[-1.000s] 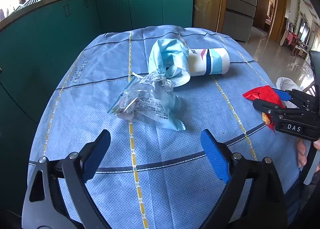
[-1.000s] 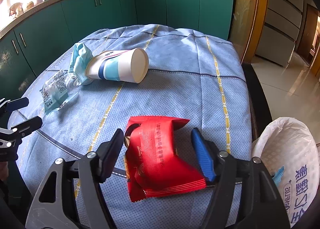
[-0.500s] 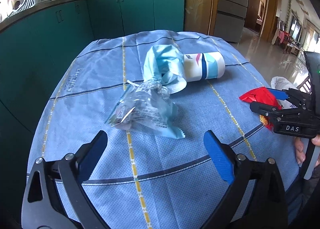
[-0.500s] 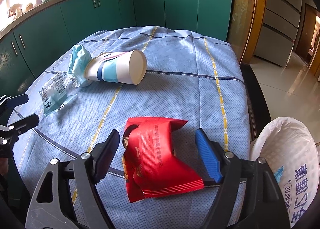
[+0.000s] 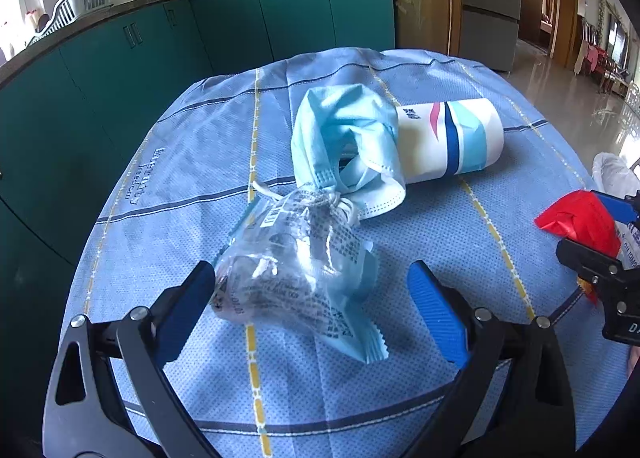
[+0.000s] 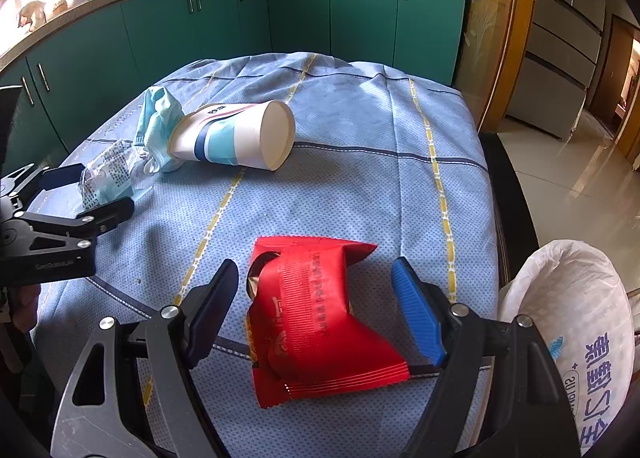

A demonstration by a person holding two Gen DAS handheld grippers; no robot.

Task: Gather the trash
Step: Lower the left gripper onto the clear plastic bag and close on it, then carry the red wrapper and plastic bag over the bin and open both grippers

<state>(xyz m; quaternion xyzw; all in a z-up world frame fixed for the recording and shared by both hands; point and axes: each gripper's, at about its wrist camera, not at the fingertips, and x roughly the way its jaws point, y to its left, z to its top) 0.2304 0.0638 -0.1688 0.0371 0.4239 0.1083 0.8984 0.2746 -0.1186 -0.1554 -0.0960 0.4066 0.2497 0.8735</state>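
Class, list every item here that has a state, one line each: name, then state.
left gripper: open, straddling clear wrapper
right gripper: open, straddling red wrapper
clear wrapper: crumpled, on the cloth
red wrapper: torn open, lying flat
paper cup: tipped on its side
face mask: crumpled against cup
trash bag: open

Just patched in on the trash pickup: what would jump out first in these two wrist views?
The red wrapper lies crumpled on the blue tablecloth, between the open right gripper fingers, which do not touch it. The left gripper straddles a clear plastic wrapper, equally open. Behind lie a tipped paper cup against a blue face mask, and a white trash bag waits past the table's right edge.
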